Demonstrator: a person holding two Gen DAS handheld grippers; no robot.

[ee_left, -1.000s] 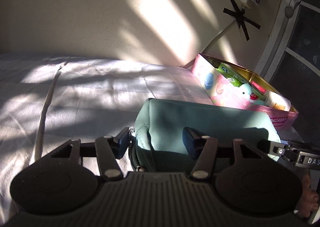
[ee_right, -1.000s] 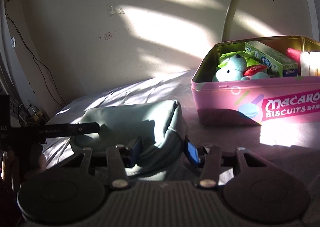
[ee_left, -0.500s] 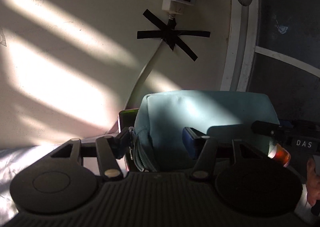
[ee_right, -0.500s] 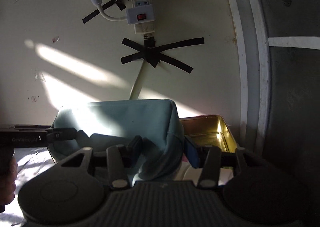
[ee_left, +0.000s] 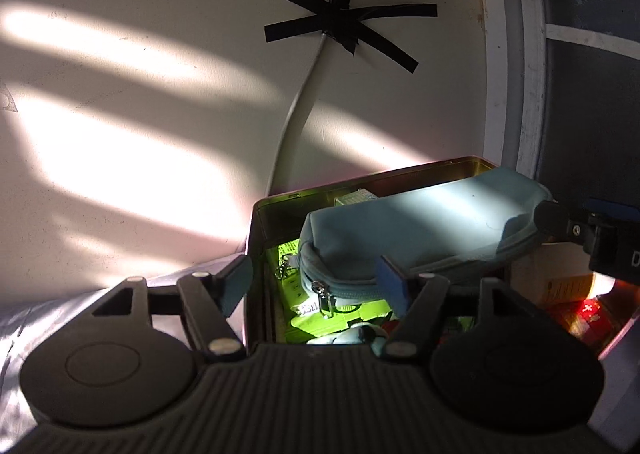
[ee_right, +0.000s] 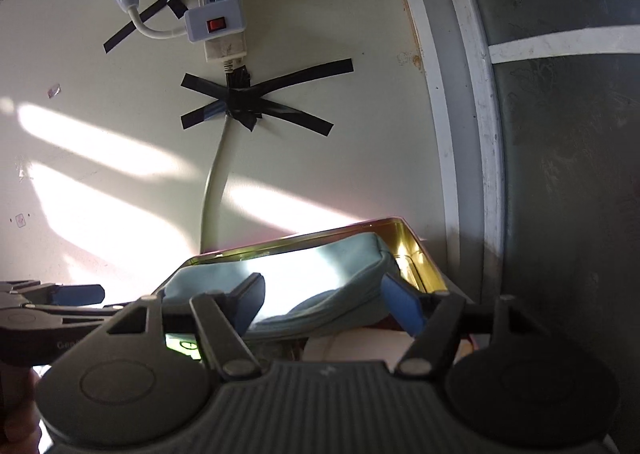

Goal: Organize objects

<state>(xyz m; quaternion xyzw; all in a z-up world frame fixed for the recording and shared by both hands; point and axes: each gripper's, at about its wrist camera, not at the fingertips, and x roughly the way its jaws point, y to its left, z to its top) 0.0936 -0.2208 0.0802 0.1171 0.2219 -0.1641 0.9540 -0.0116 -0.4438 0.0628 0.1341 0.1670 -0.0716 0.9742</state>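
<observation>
While both tongs' jaws have just opened off it, soft teal zip pouch [ee_left: 420, 230] sags between left gripper [ee_left: 316, 282] and right gripper [ee_right: 324, 304]; regrip its ends

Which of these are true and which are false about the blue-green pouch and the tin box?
1. The pouch lies on top of the things in the tin box. True.
2. The left gripper squeezes the pouch tight. False: its jaws have just been opening, and the pads stand clear of the pouch.
3. The right gripper is open. True: its jaws have just been opening too.
4. The tin box is empty under the pouch. False: a green box lies there.
5. Black tape holds a cable to the wall. True.
</observation>
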